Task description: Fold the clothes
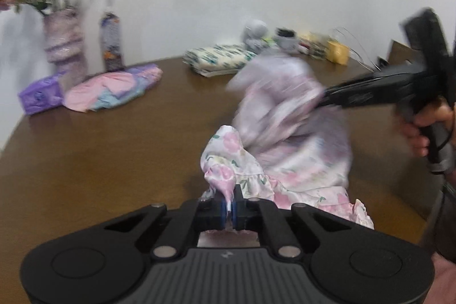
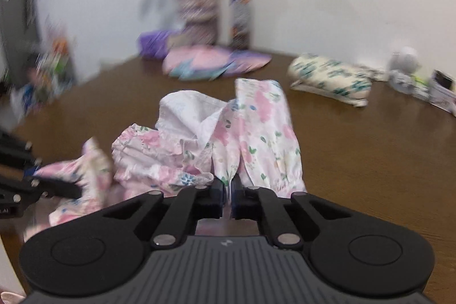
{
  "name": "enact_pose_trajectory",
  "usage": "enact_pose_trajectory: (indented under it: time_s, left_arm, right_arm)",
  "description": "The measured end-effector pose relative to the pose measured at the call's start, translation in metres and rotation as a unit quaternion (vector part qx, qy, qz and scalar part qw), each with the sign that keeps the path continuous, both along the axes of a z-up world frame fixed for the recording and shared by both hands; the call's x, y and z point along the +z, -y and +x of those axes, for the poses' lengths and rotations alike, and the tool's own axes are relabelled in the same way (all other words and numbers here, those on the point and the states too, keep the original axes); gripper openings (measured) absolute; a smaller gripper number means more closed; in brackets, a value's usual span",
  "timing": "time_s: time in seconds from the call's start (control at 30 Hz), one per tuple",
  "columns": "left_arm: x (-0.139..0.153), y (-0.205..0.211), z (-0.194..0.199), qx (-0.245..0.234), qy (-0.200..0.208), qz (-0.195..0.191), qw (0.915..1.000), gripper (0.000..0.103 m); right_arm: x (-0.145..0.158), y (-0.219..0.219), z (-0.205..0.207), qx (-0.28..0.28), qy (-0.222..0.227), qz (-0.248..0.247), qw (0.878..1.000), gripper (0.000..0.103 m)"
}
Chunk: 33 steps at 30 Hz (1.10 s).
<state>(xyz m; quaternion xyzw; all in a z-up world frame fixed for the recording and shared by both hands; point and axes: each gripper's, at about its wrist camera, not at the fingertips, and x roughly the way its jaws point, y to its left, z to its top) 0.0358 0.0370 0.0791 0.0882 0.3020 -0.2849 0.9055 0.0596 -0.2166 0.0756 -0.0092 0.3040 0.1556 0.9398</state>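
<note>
A pink floral garment (image 1: pixel 285 150) with ruffled hems lies bunched on the brown table (image 1: pixel 99 155). My left gripper (image 1: pixel 228 211) is shut on a pinch of its ruffled edge near the table's front. My right gripper (image 2: pixel 230 197) is shut on another fold of the same garment (image 2: pixel 256 133), lifting it so the cloth hangs blurred. In the left wrist view the right gripper (image 1: pixel 327 99) reaches in from the right, held by a hand (image 1: pixel 421 127). In the right wrist view the left gripper (image 2: pixel 48 184) shows at the left edge, holding the ruffle.
At the back of the table stand a vase of flowers (image 1: pixel 64 42), a bottle (image 1: pixel 112 42), a purple pack (image 1: pixel 38 97), a folded pink and blue cloth (image 1: pixel 114 90), a folded green-patterned cloth (image 1: pixel 219 59) and small clutter (image 1: pixel 313 44). A white wall is behind.
</note>
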Motion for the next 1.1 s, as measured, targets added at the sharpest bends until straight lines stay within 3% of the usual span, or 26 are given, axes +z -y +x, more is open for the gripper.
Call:
enact_pose_trajectory:
  time_s: [0.2, 0.4, 0.53, 0.73, 0.93, 1.0, 1.03, 1.07, 1.1]
  left_arm:
    - [0.055, -0.033, 0.030, 0.067, 0.068, -0.037, 0.9948, 0.002]
    - [0.095, -0.057, 0.043, 0.108, 0.123, -0.064, 0.9845, 0.002]
    - [0.076, -0.063, 0.046, 0.109, 0.094, -0.057, 0.9880, 0.002]
    - [0.021, -0.072, 0.039, 0.110, 0.026, -0.043, 0.9927, 0.002]
    - [-0.022, -0.080, 0.034, 0.110, -0.033, -0.034, 0.9928, 0.003]
    - [-0.024, -0.081, 0.035, 0.109, -0.044, -0.037, 0.9924, 0.010]
    - [-0.024, -0.083, 0.034, 0.110, -0.047, -0.038, 0.9921, 0.019]
    - [-0.021, -0.085, 0.032, 0.110, -0.047, -0.038, 0.9920, 0.035]
    - [-0.017, -0.086, 0.030, 0.109, -0.045, -0.038, 0.9923, 0.045]
  right_arm:
    - [0.044, 0.081, 0.016, -0.110, 0.032, 0.116, 0.987, 0.004]
    - [0.070, 0.131, 0.020, -0.169, 0.047, 0.162, 0.971, 0.004]
    - [0.049, 0.143, 0.023, -0.192, 0.013, 0.158, 0.969, 0.004]
    - [-0.024, 0.140, 0.010, -0.189, -0.084, 0.144, 0.968, 0.005]
    - [-0.048, 0.144, -0.012, -0.195, -0.098, 0.156, 0.963, 0.009]
    - [-0.041, 0.141, -0.019, -0.190, -0.092, 0.143, 0.967, 0.020]
    - [-0.037, 0.140, -0.022, -0.187, -0.088, 0.137, 0.969, 0.031]
    - [-0.033, 0.139, -0.026, -0.184, -0.085, 0.130, 0.971, 0.036]
    - [-0.029, 0.138, -0.030, -0.181, -0.081, 0.123, 0.972, 0.038]
